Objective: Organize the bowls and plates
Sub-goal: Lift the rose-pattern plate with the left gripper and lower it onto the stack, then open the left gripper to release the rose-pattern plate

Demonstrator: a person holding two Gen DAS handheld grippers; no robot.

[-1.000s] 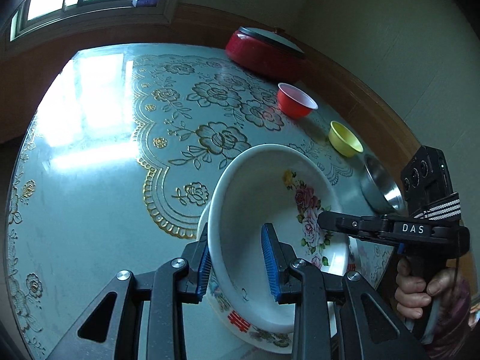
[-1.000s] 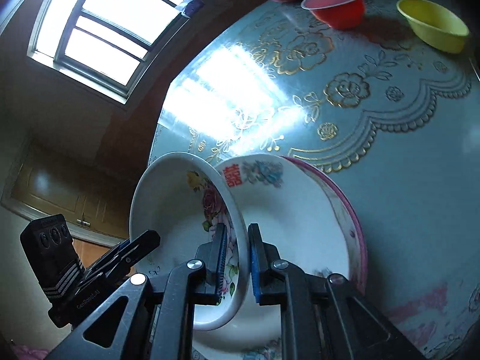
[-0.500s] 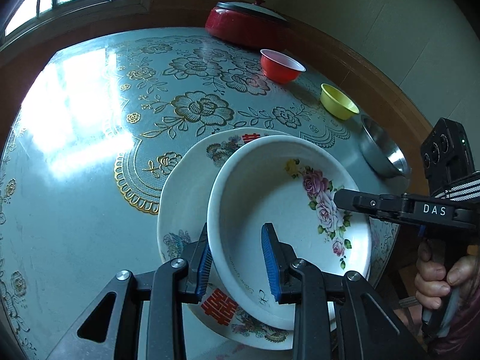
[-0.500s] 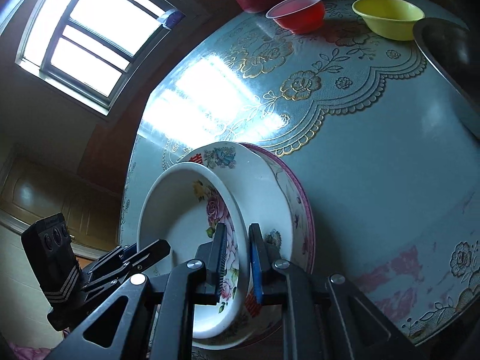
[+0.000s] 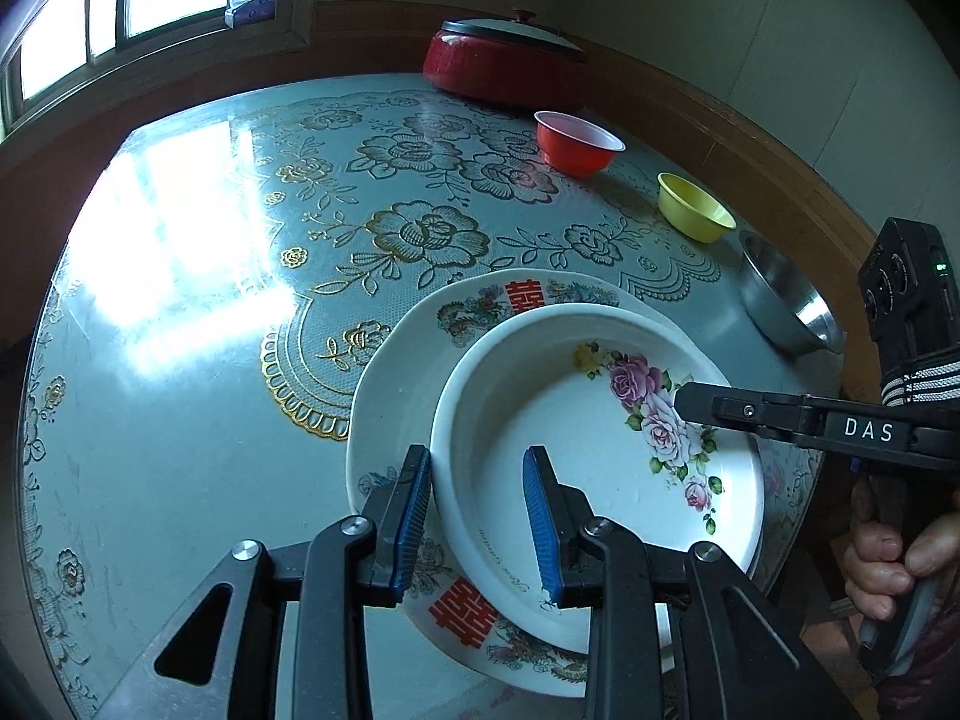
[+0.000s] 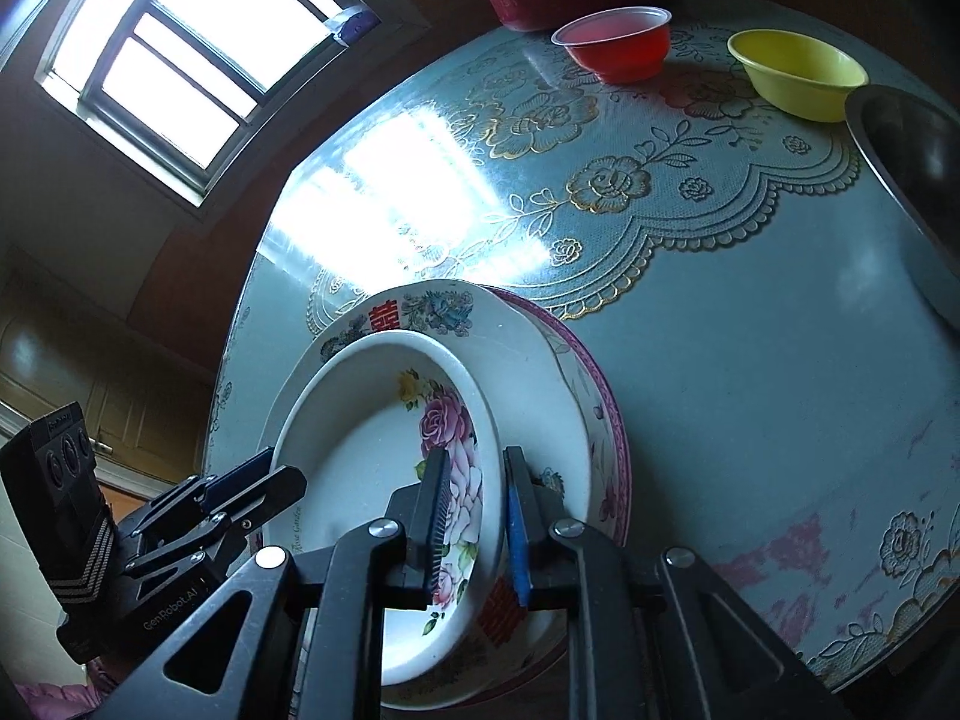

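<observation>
Rose bowl [image 5: 600, 456] sits nested on plates [image 5: 420, 360] near table [image 5: 180, 420] edge; left gripper [image 5: 477, 516] & right gripper [image 6: 477, 525] straddle its rim, right jaws just easing apart to release, left's grip unclear.

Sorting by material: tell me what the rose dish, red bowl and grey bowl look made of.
Rose dish: glazed ceramic or melamine, glossy white with printed flowers. Red bowl: thin plastic, light glowing through its wall. Grey bowl: metal, probably stainless steel, with a brushed reflective sheen.
</observation>
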